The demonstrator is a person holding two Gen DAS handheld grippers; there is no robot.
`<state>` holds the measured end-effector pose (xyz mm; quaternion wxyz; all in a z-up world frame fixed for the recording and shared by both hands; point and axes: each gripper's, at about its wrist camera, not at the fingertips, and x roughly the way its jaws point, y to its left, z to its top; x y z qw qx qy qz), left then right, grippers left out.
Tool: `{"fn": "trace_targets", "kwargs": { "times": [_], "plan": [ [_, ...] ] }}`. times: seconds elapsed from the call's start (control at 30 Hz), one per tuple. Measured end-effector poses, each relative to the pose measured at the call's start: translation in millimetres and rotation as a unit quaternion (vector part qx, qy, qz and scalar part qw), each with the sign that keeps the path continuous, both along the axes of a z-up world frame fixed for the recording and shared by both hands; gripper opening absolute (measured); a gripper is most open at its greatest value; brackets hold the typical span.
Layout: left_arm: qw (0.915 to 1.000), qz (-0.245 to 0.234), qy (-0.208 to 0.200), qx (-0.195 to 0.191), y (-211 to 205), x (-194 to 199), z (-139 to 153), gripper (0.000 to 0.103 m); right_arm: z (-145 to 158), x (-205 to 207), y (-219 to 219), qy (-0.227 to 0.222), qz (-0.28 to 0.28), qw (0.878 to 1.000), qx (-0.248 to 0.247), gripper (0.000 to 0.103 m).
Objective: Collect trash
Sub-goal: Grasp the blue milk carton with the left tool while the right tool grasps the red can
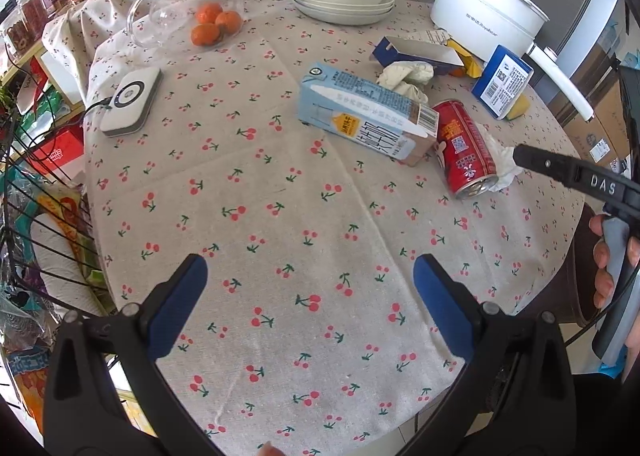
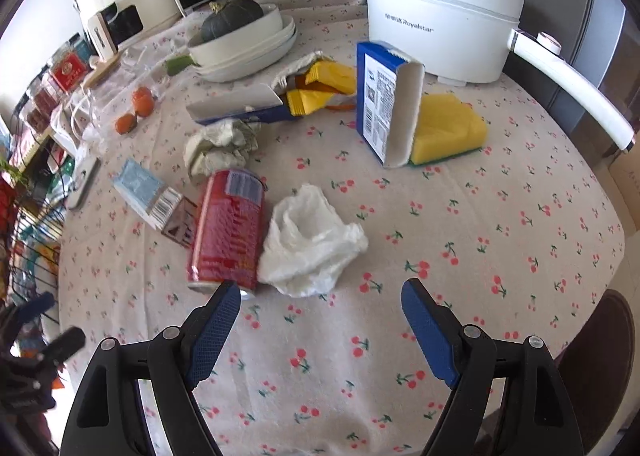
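Covering the round table is a cherry-print cloth [image 2: 500, 256], the largest surface in both views. At its far edge stands a white electric pot [image 2: 440, 15] with a long handle, and beside it a stack of white dishes [image 2: 256, 51] holding a dark green squash [image 2: 230, 17]. Trash lies mid-table: a pale blue milk carton [image 1: 364, 111] on its side, touching a red can [image 1: 466, 147] also on its side; a blue-and-white box [image 2: 386, 103] leaning against a yellow sponge [image 2: 452, 127]; a second, opened blue box [image 2: 240, 105] spilling yellow packets [image 2: 324, 87]; a crumpled white tissue [image 2: 310, 244] against the can; and a wadded greyish paper [image 2: 220, 145] behind it. My left gripper [image 1: 310, 276] hovers over bare cloth, fingers spread apart and holding nothing. My right gripper [image 2: 320, 296] is likewise spread wide and unloaded, its left finger [image 2: 216, 324] just before the can's end, the tissue just ahead.
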<state>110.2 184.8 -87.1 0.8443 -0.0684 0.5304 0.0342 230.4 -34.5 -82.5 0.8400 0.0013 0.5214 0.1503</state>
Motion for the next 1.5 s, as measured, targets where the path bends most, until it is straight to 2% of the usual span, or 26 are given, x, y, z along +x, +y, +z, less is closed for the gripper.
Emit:
{"fn": "trace_targets", "kwargs": {
  "times": [0.07,0.1,0.2,0.3,0.43,0.57,0.7,0.87,1.03,1.13,1.37,1.5],
  "plan": [
    [1.0,0.005,-0.001,-0.001,3.0,0.7,0.4,0.102,5.3,3.6,13.4,-0.004,0.009,1.0,0.017,0.082],
    [1.0,0.008,-0.001,-0.002,4.4,1.2,0.5,0.102,6.4,3.5,21.8,-0.007,0.018,1.0,0.019,0.078],
    [0.9999,0.013,-0.003,-0.004,7.6,2.3,1.2,0.102,1.8,2.6,47.8,-0.007,0.051,0.999,0.012,0.066],
    [0.9999,0.016,-0.005,-0.004,8.9,2.2,1.8,0.102,-13.2,1.7,64.8,0.004,0.067,0.998,-0.003,0.06],
    [0.9998,0.02,-0.003,-0.002,10.3,1.3,0.7,0.102,-32.2,6.0,70.0,0.014,0.063,0.998,-0.027,0.058],
    [0.9997,0.026,0.001,0.002,12.1,1.5,-1.6,0.102,-41.3,13.3,65.1,0.03,0.053,0.998,-0.012,0.055],
    [0.9993,0.036,0.003,0.001,15.0,2.1,-2.9,0.102,-36.1,14.2,62.2,0.028,0.053,0.998,-0.006,0.054],
    [0.9982,0.059,0.004,-0.015,21.2,7.1,-2.1,0.102,-13.3,8.3,50.0,0.02,0.058,0.998,0.024,0.053],
    [0.9932,0.099,-0.014,-0.06,20.4,22.9,5.3,0.102,10.4,2.2,28.5,0.01,0.057,0.997,0.044,0.053],
    [0.9915,0.104,-0.019,-0.076,6.3,40.3,6.5,0.102,23.9,-0.1,12.0,0.001,0.053,0.997,0.054,0.053],
    [0.9844,0.149,-0.041,-0.084,-25.5,84.8,-1.1,0.097,36.3,-5.6,-26.4,-0.008,0.04,0.998,0.056,0.053],
    [0.9806,0.177,-0.05,-0.069,-40.0,104.9,-11.3,0.096,37.7,-9.4,-53.8,-0.007,0.029,0.998,0.051,0.053]
  ]
}}
